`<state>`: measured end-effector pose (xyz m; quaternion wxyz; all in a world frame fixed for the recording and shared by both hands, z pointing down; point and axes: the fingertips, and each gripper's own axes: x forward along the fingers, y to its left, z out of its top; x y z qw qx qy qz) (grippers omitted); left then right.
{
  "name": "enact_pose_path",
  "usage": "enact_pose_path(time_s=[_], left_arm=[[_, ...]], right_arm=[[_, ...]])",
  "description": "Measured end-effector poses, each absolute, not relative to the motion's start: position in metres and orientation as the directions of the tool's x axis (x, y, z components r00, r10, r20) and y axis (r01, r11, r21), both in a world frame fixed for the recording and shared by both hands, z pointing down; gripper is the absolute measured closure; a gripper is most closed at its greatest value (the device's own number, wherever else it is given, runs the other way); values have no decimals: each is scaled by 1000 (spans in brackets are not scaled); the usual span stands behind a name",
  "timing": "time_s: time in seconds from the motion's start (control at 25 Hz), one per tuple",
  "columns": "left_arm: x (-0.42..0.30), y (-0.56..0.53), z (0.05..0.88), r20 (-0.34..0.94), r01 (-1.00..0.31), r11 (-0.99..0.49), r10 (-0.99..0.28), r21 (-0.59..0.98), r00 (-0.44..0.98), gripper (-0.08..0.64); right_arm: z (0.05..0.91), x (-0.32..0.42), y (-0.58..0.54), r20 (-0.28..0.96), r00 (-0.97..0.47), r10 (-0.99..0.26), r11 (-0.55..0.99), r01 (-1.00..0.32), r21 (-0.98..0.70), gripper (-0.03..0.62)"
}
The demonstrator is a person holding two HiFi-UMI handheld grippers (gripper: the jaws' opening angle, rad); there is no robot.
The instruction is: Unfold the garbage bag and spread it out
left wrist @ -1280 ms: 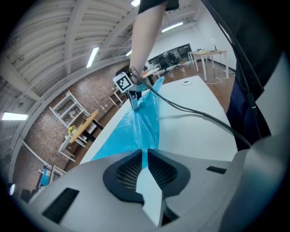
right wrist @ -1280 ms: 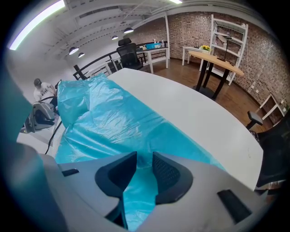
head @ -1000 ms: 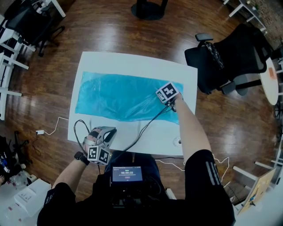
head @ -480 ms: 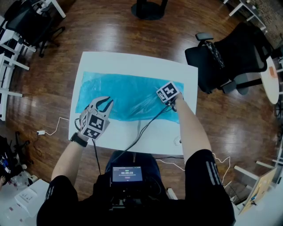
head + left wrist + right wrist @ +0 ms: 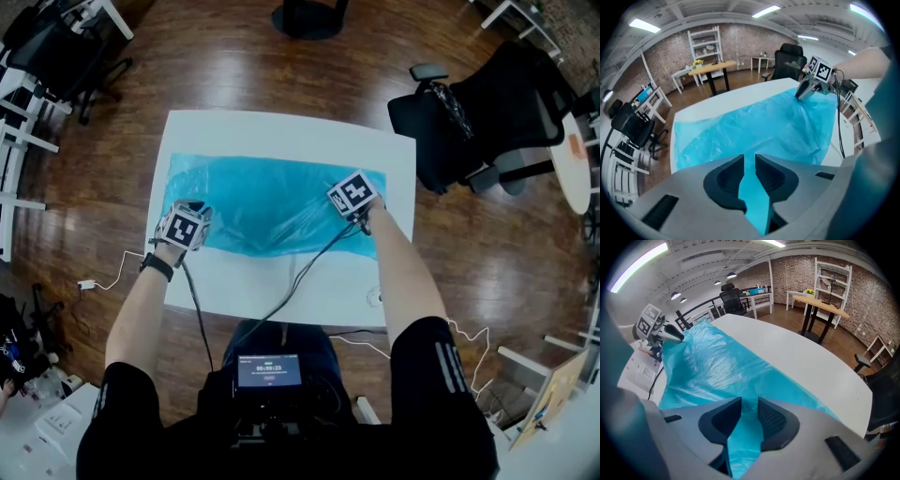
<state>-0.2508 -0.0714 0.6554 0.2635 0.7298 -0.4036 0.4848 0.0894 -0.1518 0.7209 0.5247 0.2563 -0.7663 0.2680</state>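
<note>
Head view: a blue bag (image 5: 272, 202) is lying mostly spread across the middle of the desk (image 5: 281, 131), with its near edge bunching in folds. The film is looking light, limp and slippery, so its ends and corners are seeming the best places to pinch. Near the desk's left edge, the left tool (image 5: 193, 209) is hovering over the film, its jaws narrowly apart after just opening and pinching nothing. Near the desk's right edge, the right tool (image 5: 349, 199) is pointing down at the bag, jaws apart astride the film. Cables (image 5: 309, 262) are trailing over the desk's near strip. A chair (image 5: 487, 122) is standing off its right corner, obstructing nothing.

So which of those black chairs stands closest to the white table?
The big office chair off the table's far right corner; the rest stand farther off, like the one upper left.
</note>
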Motion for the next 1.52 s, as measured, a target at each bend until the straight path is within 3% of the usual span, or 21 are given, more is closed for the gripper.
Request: enact_pose_path(time_s=[0.64, 0.84, 1.08, 1.52], left_arm=[[-267, -76, 704, 942, -886, -464, -290, 17, 170, 477], [-266, -77, 704, 942, -881, -472, -291, 9, 165, 477], [-266, -77, 705, 943, -879, -476, -287, 11, 167, 477], [-266, -80, 704, 938, -877, -481, -304, 0, 167, 477]], right_arm=[[719, 86, -151, 923, -355, -151, 747, -652, -129, 454], [689, 80, -162, 868, -439, -232, 736, -663, -138, 454], [655, 93, -142, 854, -474, -216, 735, -654, -177, 454], [704, 155, -70, 933, -327, -148, 678, -720, -145, 453]])
